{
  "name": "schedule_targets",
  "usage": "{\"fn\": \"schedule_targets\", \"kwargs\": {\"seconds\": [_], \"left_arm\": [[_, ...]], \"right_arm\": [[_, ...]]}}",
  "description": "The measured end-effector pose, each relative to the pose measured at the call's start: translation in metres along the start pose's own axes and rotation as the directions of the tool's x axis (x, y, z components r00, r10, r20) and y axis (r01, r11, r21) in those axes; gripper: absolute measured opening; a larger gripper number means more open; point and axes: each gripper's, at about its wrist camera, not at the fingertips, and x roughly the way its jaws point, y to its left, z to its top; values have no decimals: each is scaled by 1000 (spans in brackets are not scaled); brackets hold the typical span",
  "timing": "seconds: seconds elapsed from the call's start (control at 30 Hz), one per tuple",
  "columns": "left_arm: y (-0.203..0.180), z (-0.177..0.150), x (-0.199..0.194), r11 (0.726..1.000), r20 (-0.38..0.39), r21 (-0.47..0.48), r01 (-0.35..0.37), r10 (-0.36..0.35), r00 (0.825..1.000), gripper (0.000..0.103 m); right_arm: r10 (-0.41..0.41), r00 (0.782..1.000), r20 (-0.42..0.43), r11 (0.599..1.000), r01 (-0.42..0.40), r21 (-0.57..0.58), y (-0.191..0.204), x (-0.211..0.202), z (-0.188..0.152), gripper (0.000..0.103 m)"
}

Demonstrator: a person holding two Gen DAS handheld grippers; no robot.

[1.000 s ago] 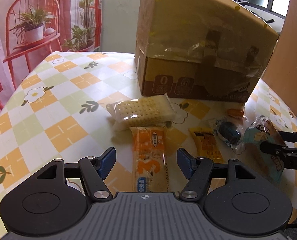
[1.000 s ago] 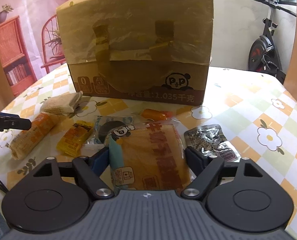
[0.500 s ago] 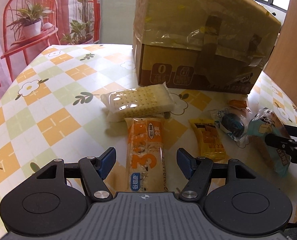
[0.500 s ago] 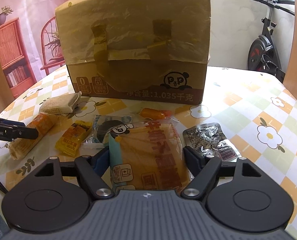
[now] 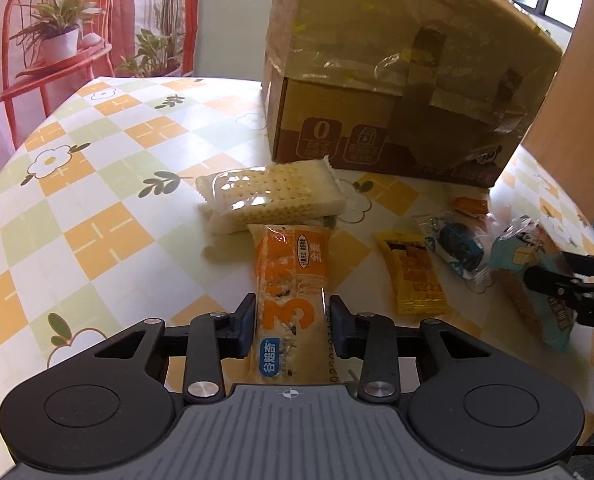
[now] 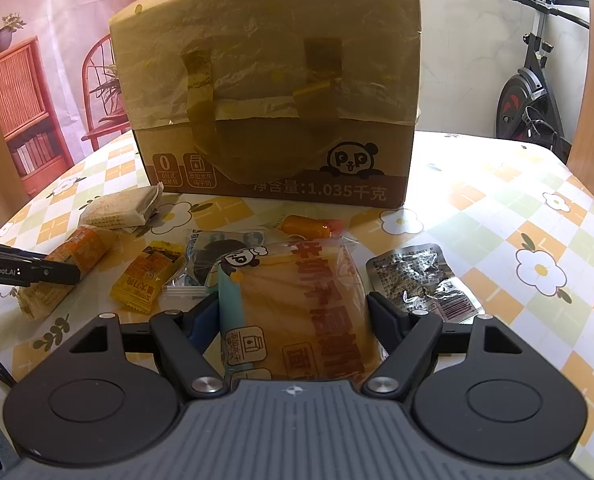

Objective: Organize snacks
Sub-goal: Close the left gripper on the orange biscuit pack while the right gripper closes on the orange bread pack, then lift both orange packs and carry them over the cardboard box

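The left claw [image 5: 292, 330] has just been closing: a second ago its blue pads stood wide on either side of the orange cereal bar [image 5: 293, 280], and now they press on the bar's near end at lower centre of the left view. The bar lies on the worktop [image 5: 97, 200], its far end touching the cracker pack [image 5: 271, 196]. The right claw [image 6: 293, 320] looks unchanged, its fingers wide around the bread packet [image 6: 297, 300] at centre of the right view; the right pad touches the wrapper's edge, while whether the left pad presses it I cannot tell.

Counted on the worktop: one cardboard box [image 6: 273, 100] at upper centre, one cracker pack, one orange cereal bar, one yellow sachet [image 6: 147, 278], one dark round biscuit in clear wrap [image 6: 213, 254], one small orange sausage-shaped snack [image 6: 307, 226], one bread packet, one silver foil pouch [image 6: 421, 280]: seven snacks in all
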Motion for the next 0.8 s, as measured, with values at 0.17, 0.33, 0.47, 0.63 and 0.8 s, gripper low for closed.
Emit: {"fn": "schedule_targets", "kwargs": {"seconds": [0.17,0.33,0.47,0.63,0.8], "left_arm": [[-1,5,-6,1000,20,-12,18,-18,1000,39],[-4,13,-16,999,42,-21,25,-24,999,39],[-9,17,-20,1000,53,-6,23,-23,998,39],[-8,20,-29,999,68,-15,32,-30,997,39],[-7,29,-37,999,103,-21,39,-37,994,39]], "right_arm": [[2,1000,-10,1000,-2,1,0,1,2,77],[-1,1000,-21,1000,2,28,-4,-1,6,76],[-12,1000,9,999,12,35,-4,-9,9,75],[-28,999,46,999,26,42,-6,-21,16,75],[-31,997,74,998,27,53,-7,-30,21,75]]}}
